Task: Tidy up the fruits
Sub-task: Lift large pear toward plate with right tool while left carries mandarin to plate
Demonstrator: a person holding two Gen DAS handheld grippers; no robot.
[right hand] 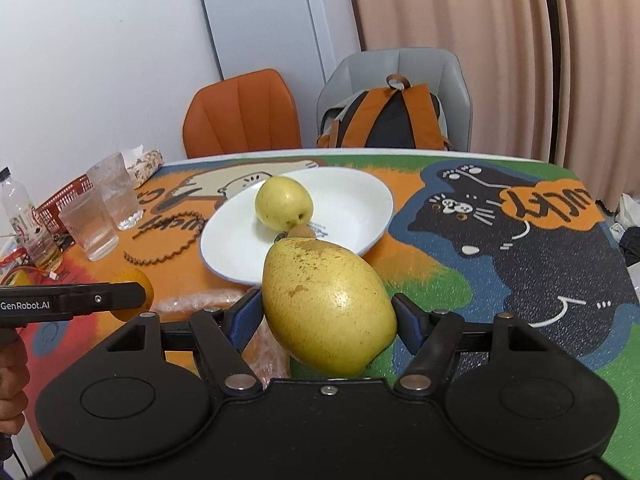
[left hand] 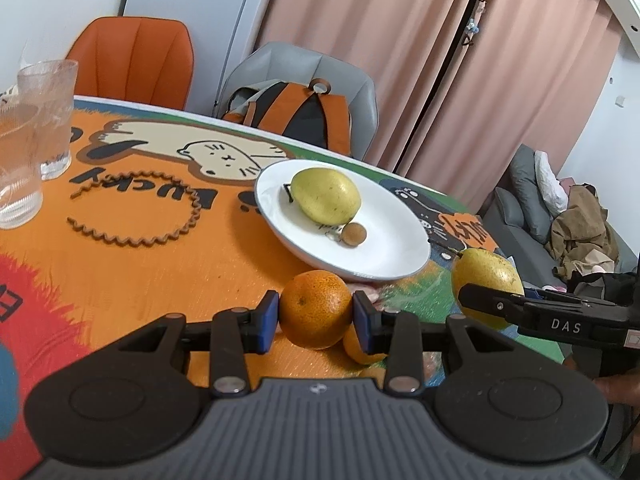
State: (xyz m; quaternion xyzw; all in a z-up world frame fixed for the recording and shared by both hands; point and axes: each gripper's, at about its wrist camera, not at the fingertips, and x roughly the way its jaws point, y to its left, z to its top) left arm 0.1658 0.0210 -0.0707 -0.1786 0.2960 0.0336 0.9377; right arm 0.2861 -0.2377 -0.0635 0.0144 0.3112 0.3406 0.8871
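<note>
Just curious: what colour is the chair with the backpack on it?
Grey chair, holding an orange-and-black backpack; clearest in the right wrist view.

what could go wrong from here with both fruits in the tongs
1. The pear is held by the right tongs across its smooth, rounded sides, so it might slip or rotate.
2. The plate already holds a pear and a small brown fruit; a careless drop could knock them.
3. The left tongs carry an orange nearby; the tongs might collide.
</note>
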